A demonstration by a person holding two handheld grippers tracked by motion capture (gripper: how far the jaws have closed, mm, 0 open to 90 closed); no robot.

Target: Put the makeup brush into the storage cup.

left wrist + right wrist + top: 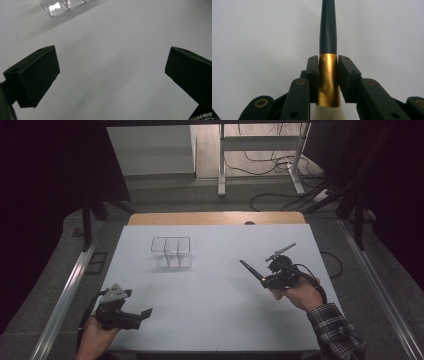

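- The white table top [210,305] lies in front of me, with a strip of bare wood showing along its far edge.
- A clear plastic organiser box [171,252], split into compartments, stands toward the far left of the table top; I take it as my landmark. From my left gripper view one corner of it shows at the upper left.
- My left gripper [142,315] sits well nearer to me than the box and a little to its left, low over the table top, its jaws spread wide apart with nothing between them.
- My right gripper [270,276] is off to the right of the box and somewhat nearer to me, well apart from it. Its jaws are clamped on the gold ferrule of a makeup brush [327,77].
- The brush's dark handle [248,269] points back toward the box, and its white bristles [327,113] lie at the base of the jaws.
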